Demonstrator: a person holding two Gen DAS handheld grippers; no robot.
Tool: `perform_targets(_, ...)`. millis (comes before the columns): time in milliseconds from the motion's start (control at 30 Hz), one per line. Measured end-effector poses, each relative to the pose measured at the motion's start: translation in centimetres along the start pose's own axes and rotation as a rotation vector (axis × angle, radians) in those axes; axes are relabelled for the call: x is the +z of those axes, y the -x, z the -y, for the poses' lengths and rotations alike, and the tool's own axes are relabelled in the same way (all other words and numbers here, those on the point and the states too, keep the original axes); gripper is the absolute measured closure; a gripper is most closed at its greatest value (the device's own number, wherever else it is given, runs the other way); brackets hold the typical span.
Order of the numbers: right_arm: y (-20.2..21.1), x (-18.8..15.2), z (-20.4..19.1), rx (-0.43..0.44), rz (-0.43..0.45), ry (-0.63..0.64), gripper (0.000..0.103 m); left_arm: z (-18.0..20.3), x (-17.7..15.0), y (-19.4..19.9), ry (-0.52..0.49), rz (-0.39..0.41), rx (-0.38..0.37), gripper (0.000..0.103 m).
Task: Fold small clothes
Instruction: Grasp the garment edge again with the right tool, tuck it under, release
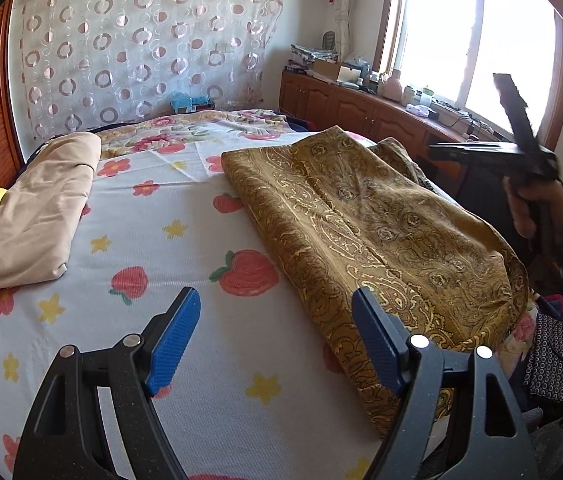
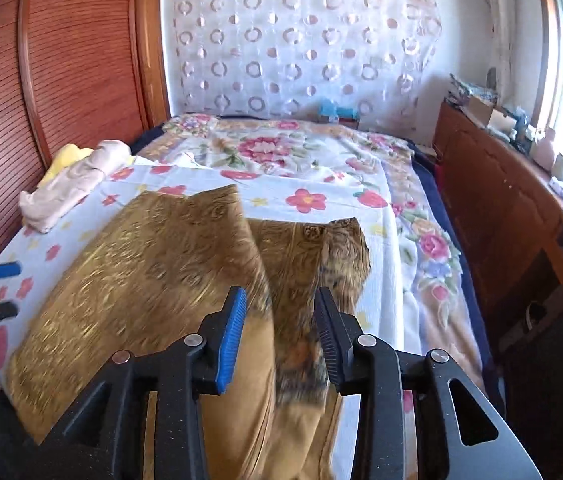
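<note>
1. Mustard-gold paisley cloth, the garment [image 1: 365, 216] being folded, lies flat on the strawberry-print sheet [image 1: 185, 256] just ahead of both pairs of fingers, one side already doubled over.

2. Left gripper [image 1: 277, 344] hovers low over the sheet with its blue pads [image 1: 173, 344] spread wide and nothing between them; the garment's near edge runs beneath the right-hand pad, though I cannot tell whether it touches.

3. Right gripper [image 2: 279, 340] has its fingers partly apart. The raised fold of the garment [image 2: 185, 256] passes between them, blurred, and neither pad seems to press on it, so I judge it released, not pinched.

4. From the left wrist view the right gripper [image 1: 521, 128] is seen up beyond the garment's far side, carried in the person's hand [image 1: 537, 208].

5. Likely step: settling the fold just laid. To do it well, let the flap drop flat before reaching again, line its free edge up with the edge beneath, and smooth outward from the crease so no air ridge stays.

6. Edges: the garment's corner nearest the right fingers hangs close to the bed's side, so a careless drag could pull it off.

7. Open room: bare sheet lies left of the left fingers, up to a beige folded garment [image 1: 37, 208] well apart by the headboard side; the far half of the bed is free too.
</note>
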State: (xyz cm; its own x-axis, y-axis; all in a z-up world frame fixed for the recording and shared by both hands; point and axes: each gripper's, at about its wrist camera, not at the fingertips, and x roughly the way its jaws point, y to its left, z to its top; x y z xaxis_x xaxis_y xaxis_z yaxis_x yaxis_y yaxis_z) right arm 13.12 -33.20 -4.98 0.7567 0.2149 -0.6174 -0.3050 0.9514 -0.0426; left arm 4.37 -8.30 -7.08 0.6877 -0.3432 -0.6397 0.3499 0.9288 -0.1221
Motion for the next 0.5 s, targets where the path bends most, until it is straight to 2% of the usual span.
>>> perform_targets(200, -7.1, 2.9, -0.3, -0.029, -0.09, -0.014, 0.066, -0.1, -0.1, -0.1, 0.003, -0.005, 0.003, 0.024)
perform_targets(333, -9.9, 3.6, -1.2, -0.033, -0.156, 0.006, 0.066, -0.1, -0.4, -0.3, 0.007, -0.009, -0.001, 0.024)
perform_targets(400, -10.6, 3.8, -1.7, 0.005, -0.185, 0.013, 0.066, 0.0, -0.7, -0.4, 0.008, -0.015, -0.004, 0.024)
perform_targets(500, -9.9, 4.1, -2.7, 0.069, -0.171, 0.019, 0.066, 0.4, -1.0, -0.9, 0.001, -0.029, -0.011, 0.024)
